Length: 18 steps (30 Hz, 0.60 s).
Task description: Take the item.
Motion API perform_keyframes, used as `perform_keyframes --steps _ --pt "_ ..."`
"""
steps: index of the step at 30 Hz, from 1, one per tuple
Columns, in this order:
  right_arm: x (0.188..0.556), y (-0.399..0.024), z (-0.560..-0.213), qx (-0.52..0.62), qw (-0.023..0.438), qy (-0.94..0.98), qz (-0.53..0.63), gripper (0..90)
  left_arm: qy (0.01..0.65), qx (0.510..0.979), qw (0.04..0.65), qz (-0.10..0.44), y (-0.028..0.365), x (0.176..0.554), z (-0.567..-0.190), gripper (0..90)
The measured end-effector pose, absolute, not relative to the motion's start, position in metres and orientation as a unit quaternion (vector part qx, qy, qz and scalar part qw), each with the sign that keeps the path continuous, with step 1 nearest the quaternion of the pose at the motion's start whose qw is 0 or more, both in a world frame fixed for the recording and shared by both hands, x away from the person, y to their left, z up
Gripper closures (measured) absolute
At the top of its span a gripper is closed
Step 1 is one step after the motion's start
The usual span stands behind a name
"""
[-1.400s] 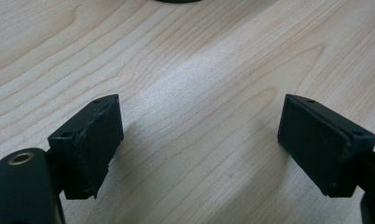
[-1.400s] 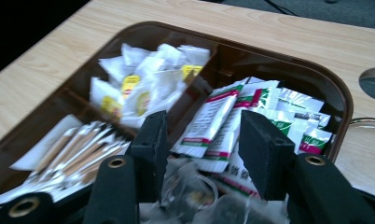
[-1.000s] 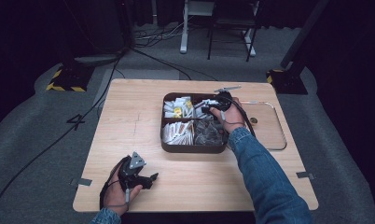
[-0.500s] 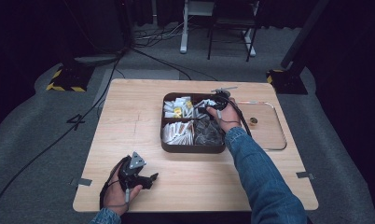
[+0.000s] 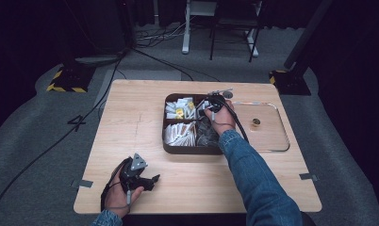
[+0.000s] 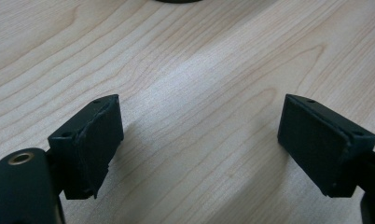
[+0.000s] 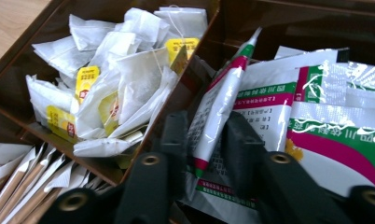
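your right gripper (image 7: 203, 135) pinches a packet (image 7: 219, 105) in the box (image 5: 171, 148); your left gripper (image 6: 199, 140) rests wide open on the table (image 5: 131, 108)

One light wooden table (image 5: 131, 117) carries one dark brown tray (image 5: 171, 149) divided into four compartments. The far left compartment holds a heap of white paper tea bags with yellow tags (image 7: 115, 79), too tangled to count. The near left compartment holds a row of slim white and tan paper sachets (image 7: 22, 186), number unclear. At least three white foil packets printed in green and magenta (image 7: 316, 107) lie in the far right compartment. To the right of the tray lies one clear flat lid (image 5: 265, 141) with one small gold knob (image 5: 256, 123). Two black two-jaw grippers appear: one left gripper (image 5: 152, 180), one right gripper (image 5: 210, 102).
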State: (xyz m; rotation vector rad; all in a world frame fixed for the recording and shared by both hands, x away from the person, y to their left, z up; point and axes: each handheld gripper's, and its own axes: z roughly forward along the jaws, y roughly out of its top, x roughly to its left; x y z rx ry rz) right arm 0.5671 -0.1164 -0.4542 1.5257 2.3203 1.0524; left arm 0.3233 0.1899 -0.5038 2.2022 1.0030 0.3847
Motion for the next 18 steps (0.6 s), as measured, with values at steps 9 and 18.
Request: perform_keyframes --steps 9,18 --pt "0.563 -0.12 -0.441 0.531 0.089 0.754 0.376 84.3 0.385 0.846 0.339 0.148 0.19 0.323 -0.504 14.6" --pt "0.553 -0.135 -0.421 0.514 0.083 0.744 0.419 84.4 0.388 0.843 0.341 0.147 0.189 0.325 -0.504 14.5"
